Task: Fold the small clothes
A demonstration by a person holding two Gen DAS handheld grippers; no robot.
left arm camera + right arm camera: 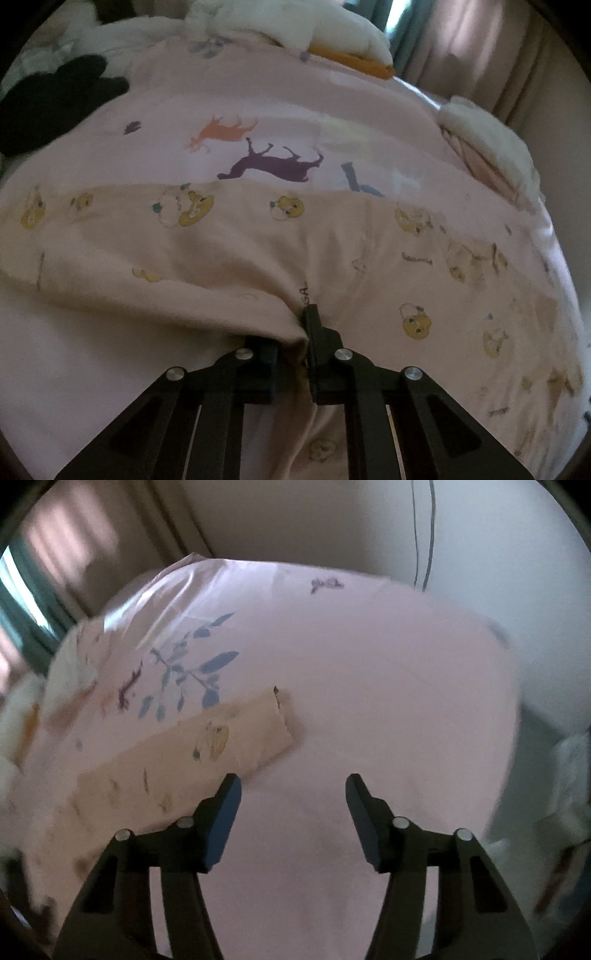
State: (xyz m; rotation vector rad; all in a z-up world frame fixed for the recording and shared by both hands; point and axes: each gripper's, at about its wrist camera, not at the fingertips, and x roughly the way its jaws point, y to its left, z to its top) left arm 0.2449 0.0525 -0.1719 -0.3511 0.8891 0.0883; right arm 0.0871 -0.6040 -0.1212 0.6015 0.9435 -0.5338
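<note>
My left gripper (308, 332) is closed narrow on a bunched fold of the small peach garment (229, 251) with the yellow prints, which lies spread on the pink bedsheet (332, 110), and I think the pinch may also take the sheet under it, so a lift could drag the bedding along. My right gripper (293, 794) stands half wide and empty above the bare sheet, with the garment's end (221, 738) just beside its left finger. If it closes here it may catch only sheet, and the fold would come out crooked.
</note>
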